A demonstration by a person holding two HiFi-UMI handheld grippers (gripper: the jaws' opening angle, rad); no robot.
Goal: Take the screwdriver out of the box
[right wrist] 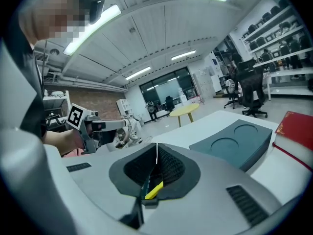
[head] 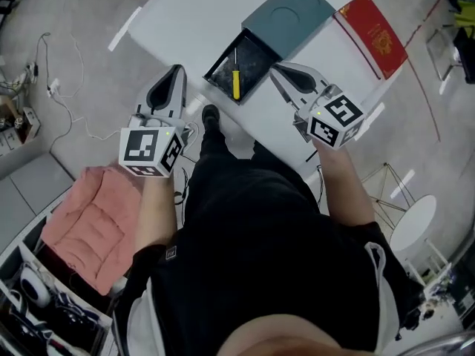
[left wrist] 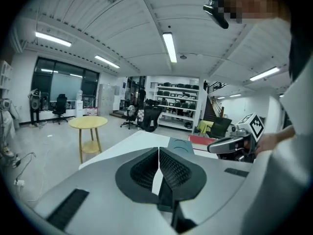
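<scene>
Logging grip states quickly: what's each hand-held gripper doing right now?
Left hand-held gripper: closed, empty.
Right hand-held gripper: closed, empty; screwdriver lies in box.

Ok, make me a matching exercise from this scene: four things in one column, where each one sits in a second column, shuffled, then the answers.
Things:
1. screwdriver
2. grey-green lid
3. red book
4. pink cushion

Places:
A. off the table, beside the person's left arm
B. on the table, right of the lid, near the edge
C. inside the open black box
D. on the table, at the box's far end

Pairs: 1-C, 2-D, 3-B, 4-A
</scene>
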